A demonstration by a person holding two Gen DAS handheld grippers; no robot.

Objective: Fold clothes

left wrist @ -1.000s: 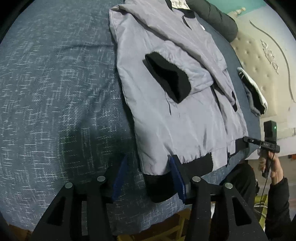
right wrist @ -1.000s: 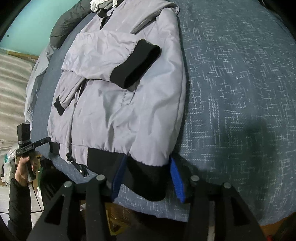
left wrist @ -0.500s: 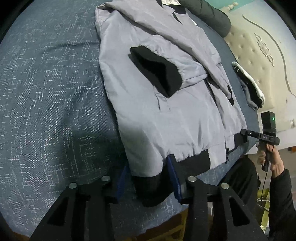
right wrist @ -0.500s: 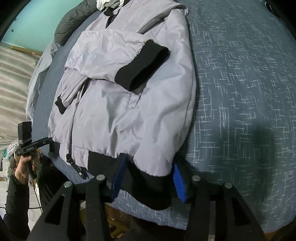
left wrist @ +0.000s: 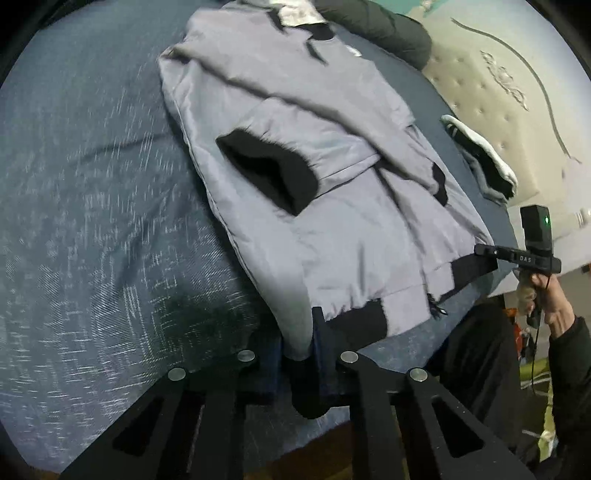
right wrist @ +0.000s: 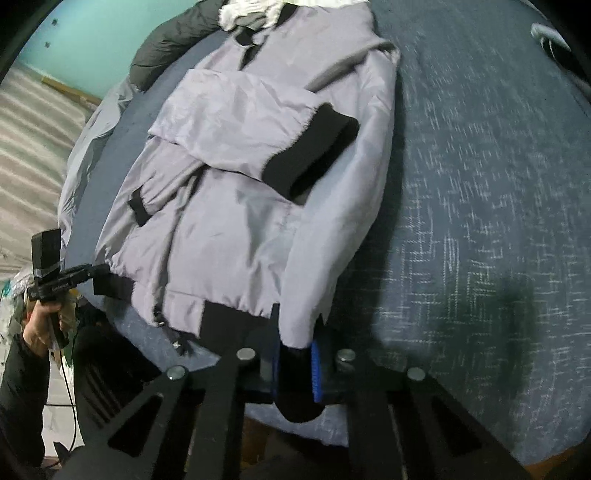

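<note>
A light grey jacket with black cuffs and a black hem band lies on the blue bedspread, both sleeves folded across its front. It also shows in the right wrist view. My left gripper is shut on the jacket's left hem corner, lifted slightly off the bed. My right gripper is shut on the right hem corner, also raised. Each gripper shows in the other's view, the right gripper and the left gripper, at the jacket's opposite corner.
The blue patterned bedspread covers the bed, also in the right wrist view. A dark puffy garment lies past the collar. A black and white item lies near the beige padded headboard. The bed's front edge is just below both grippers.
Both grippers have closed on the jacket's bottom hem corners and lifted them, bunching the cloth between the fingers. The views are blurred from motion.
</note>
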